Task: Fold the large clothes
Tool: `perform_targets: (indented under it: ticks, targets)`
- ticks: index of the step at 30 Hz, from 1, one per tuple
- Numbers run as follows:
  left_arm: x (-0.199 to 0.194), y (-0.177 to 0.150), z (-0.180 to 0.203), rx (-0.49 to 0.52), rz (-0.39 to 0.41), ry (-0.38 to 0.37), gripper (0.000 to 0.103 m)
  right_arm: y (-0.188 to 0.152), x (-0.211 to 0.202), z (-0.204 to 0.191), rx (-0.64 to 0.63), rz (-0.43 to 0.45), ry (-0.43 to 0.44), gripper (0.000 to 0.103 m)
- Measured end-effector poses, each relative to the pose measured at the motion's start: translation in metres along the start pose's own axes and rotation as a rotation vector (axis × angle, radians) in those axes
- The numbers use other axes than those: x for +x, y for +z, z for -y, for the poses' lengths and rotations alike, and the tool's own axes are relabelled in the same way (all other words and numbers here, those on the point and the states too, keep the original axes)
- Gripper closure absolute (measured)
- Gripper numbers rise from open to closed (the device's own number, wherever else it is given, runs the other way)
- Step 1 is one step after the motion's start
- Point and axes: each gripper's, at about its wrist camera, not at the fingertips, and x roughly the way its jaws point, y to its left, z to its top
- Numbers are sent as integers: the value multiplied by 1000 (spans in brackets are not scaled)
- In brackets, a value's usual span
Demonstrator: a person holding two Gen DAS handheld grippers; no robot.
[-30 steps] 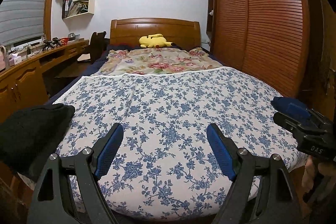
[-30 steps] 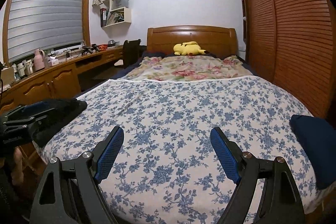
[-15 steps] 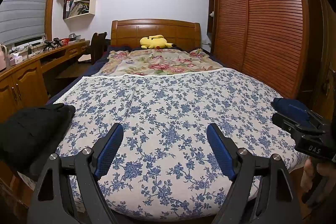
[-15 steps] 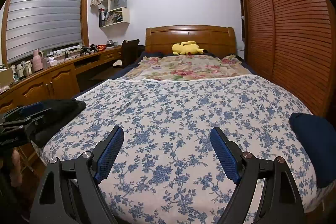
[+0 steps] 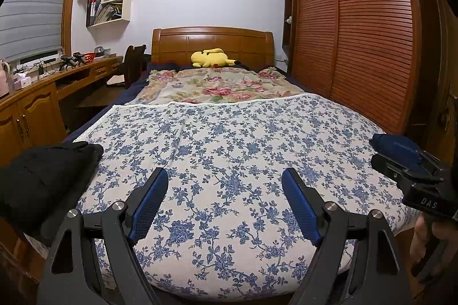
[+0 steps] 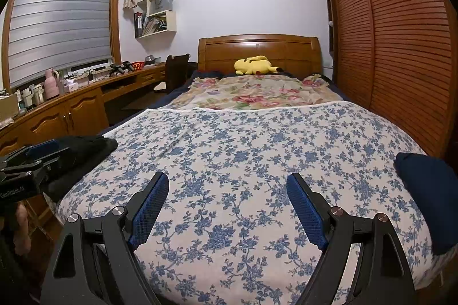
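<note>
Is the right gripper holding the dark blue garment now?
No, the right gripper has empty, open jaws over the bedspread; the dark blue garment lies apart.

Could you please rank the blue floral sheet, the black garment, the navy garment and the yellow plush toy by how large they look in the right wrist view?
1. blue floral sheet, largest by far
2. black garment and navy garment look alike; both are partly cut off, so unranked
3. yellow plush toy, smallest, though farthest from the camera

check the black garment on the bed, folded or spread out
Folded: the black garment sits as a compact stack at the bed's near left corner.
</note>
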Motion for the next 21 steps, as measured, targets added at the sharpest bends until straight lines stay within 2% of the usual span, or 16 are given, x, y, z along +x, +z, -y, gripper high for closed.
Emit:
perform_targets:
  ticks: [21]
  targets:
    - [-1, 1, -1, -1, 2, 3, 21, 1, 0, -1, 16, 4, -3, 17]
